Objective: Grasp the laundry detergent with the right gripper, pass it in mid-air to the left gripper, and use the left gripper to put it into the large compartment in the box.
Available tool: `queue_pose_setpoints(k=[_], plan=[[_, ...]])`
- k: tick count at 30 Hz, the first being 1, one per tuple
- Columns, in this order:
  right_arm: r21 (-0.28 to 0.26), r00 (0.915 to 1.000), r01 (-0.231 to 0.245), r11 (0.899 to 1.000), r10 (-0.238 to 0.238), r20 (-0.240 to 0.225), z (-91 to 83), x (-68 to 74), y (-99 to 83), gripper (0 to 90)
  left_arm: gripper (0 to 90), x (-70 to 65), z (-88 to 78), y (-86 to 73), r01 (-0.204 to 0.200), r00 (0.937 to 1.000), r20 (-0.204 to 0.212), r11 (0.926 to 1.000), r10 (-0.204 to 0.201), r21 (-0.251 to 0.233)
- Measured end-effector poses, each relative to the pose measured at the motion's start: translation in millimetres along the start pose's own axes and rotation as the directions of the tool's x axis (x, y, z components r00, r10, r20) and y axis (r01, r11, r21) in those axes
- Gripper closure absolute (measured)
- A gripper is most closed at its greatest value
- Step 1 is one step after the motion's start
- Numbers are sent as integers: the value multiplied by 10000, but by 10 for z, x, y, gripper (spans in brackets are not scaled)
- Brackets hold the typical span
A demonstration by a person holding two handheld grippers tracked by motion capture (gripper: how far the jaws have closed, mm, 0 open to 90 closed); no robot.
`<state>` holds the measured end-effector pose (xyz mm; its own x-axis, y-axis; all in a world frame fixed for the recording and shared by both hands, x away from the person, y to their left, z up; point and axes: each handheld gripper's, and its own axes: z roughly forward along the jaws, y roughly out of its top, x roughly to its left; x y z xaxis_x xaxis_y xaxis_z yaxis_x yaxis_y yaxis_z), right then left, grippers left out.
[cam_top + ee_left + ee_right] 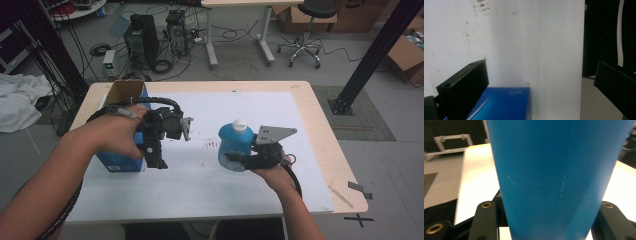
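Gripping blue bottle (235,147), white cap, right gripper (239,159)

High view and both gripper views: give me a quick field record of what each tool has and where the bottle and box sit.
right tool: shut on the blue bottle, gripping its body from the side
blue bottle: white cap on, upright
left tool: open, nothing between its jaws, pointing down
blue box: on the table's left side, beside the left tool, top flap open
table: white sheet over a wooden top, smudges near the centre
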<state>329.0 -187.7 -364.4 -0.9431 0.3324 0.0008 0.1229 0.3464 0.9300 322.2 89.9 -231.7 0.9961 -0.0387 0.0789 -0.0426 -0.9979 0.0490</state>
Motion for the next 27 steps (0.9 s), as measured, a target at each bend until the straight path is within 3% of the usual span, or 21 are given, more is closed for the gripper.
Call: queue_pose_setpoints(k=[4, 10, 27], plan=[[180, 9955, 467, 9987, -450, -836, 85, 125, 9, 456, 1, -5, -3, 76, -53, 10000, 55, 9999, 53, 120], [119, 9837, 885, 9960, -856, -1581, 199, 253, 35, 455, 1, -12, 3, 178, -154, 9998, 131, 9997, 151, 207], [-171, 9656, 938, 9954, -951, -2418, 653, 448, -27, 459, 1, -49, 118, 373, -363, 9984, 433, 9992, 356, 140]])
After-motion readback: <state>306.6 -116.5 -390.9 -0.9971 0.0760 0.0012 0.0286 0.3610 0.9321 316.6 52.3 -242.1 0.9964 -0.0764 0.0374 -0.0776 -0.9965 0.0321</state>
